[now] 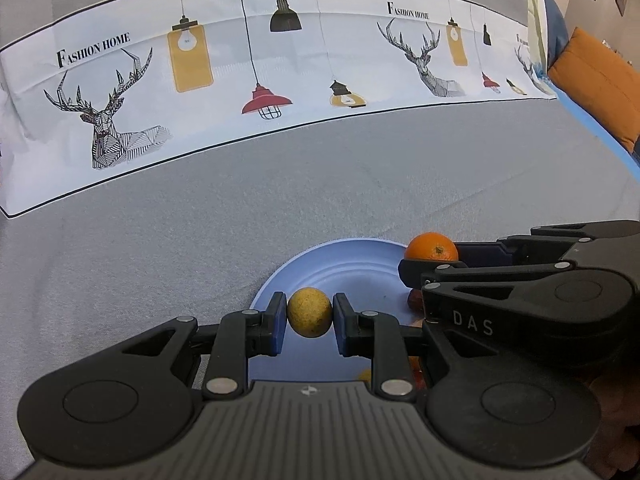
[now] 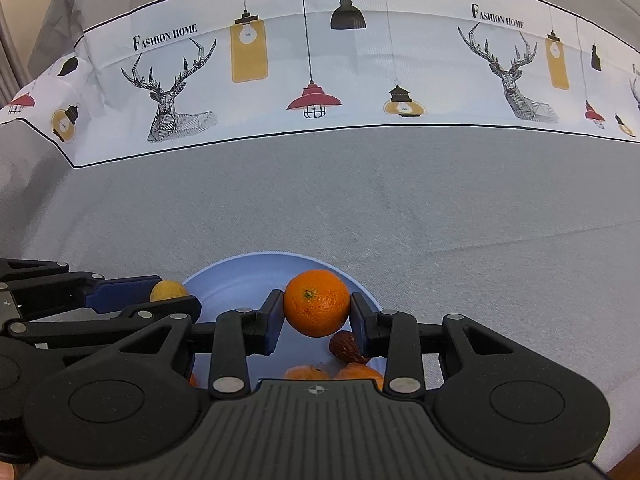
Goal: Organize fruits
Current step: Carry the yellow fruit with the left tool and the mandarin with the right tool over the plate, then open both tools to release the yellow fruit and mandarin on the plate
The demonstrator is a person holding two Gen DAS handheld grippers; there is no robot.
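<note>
Where grey cloth ends, deer-print runner w/ lamps.

"FASHION HOME" is showing in black capitals on the white printed cloth, above each deer drawing, 2 times clearly in each view. The letters "DAS" are standing on the right gripper body.

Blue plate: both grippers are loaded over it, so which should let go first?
Probably right. The right gripper holds the orange above the blue plate, near the oranges already there; the left gripper holds its yellow fruit nearer the rim.
</note>
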